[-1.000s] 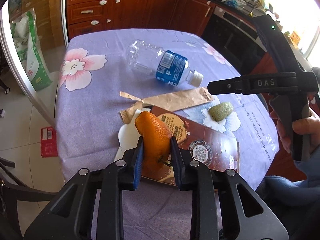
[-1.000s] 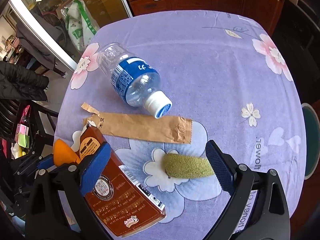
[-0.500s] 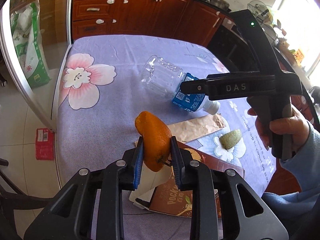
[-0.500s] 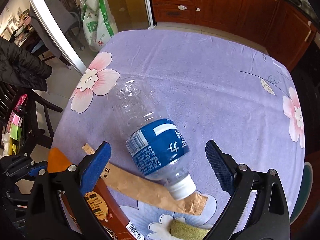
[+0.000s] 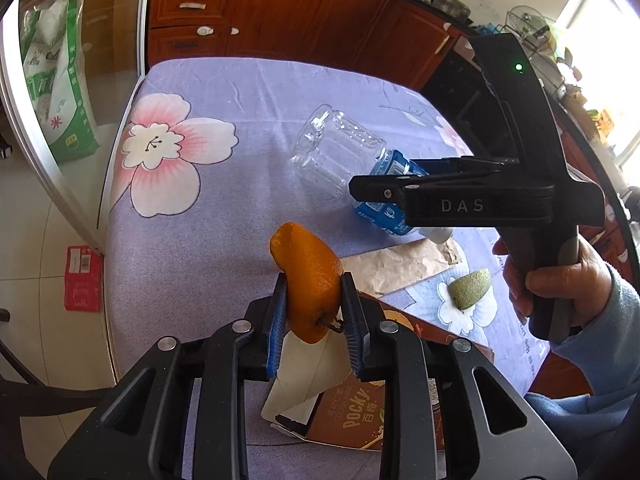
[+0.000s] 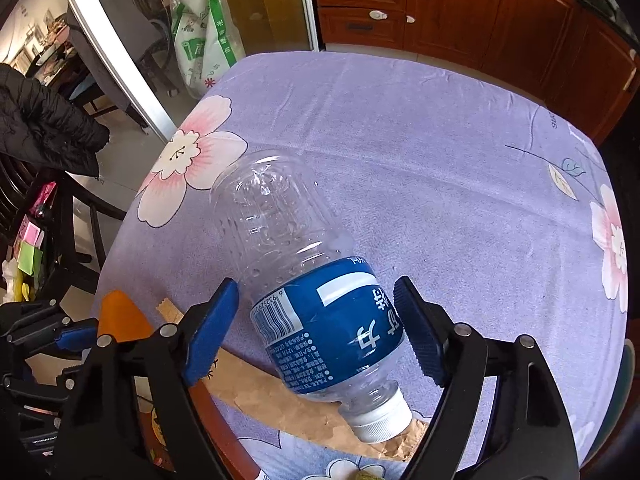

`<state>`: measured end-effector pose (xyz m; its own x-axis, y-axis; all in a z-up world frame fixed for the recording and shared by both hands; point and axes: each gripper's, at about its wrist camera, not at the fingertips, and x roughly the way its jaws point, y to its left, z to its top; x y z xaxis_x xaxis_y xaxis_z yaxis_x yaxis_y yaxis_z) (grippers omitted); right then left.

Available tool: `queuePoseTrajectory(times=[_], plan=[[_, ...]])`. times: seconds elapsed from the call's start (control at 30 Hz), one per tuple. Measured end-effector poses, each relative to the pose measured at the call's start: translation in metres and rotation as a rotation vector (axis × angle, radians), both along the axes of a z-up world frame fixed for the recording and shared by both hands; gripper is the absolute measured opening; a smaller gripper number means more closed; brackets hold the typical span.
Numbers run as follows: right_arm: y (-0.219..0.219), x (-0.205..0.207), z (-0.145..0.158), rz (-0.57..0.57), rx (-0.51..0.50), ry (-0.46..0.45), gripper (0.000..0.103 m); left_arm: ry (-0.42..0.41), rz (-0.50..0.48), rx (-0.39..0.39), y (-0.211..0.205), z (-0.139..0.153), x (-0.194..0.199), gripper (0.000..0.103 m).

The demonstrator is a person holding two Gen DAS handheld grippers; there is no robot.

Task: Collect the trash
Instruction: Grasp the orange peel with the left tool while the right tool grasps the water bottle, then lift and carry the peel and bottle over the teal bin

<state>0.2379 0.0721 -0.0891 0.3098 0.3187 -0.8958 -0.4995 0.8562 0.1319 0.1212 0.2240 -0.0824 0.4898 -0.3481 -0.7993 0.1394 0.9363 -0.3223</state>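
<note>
My left gripper [image 5: 314,280] is shut on a piece of orange peel [image 5: 308,256], held above the near edge of the table. A clear plastic bottle [image 6: 280,216] with a blue label and white cap lies on its side on the purple flowered cloth [image 6: 440,140]. My right gripper [image 6: 316,284] straddles the label; its jaws are closing with the bottle between them, and a small gap still shows at the left pad. In the left wrist view a hand holds that right gripper [image 5: 360,190] over the bottle [image 5: 336,152].
A brown paper strip [image 5: 400,268] lies under the bottle's cap. Nearby are a green peel piece [image 5: 470,288], a brown Pocky box [image 5: 360,416] and white card [image 5: 304,368]. Wooden cabinets [image 5: 280,12] stand behind the table, a glass door [image 6: 132,80] to the left.
My right gripper moved from above the green peel piece to around the bottle, and its jaws have narrowed. My left gripper shifted sideways, still holding the orange peel.
</note>
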Motion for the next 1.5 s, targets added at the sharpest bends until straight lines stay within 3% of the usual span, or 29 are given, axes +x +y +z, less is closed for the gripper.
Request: queuePoseTrajectory(times=[0.33, 0.6, 0.97, 1.5], plan=[[-0.027, -0.014, 0.032, -0.047, 0.084, -0.017, 0.072, -0.026, -0.003, 0.028, -0.013, 0.017, -0.009, 0.026], [-0.083, -0.032, 0.069, -0.137, 0.166, -0.075, 0.072, -0.078, -0.032, 0.052, -0.040, 0.046, -0.017, 0.026], [-0.189, -0.066, 0.097, -0.274, 0.257, -0.133, 0.072, -0.131, -0.149, 0.098, -0.118, 0.079, -0.027, 0.027], [-0.325, -0.109, 0.104, -0.470, 0.317, -0.185, 0.072, -0.145, -0.346, 0.168, -0.246, 0.087, -0.023, 0.027]])
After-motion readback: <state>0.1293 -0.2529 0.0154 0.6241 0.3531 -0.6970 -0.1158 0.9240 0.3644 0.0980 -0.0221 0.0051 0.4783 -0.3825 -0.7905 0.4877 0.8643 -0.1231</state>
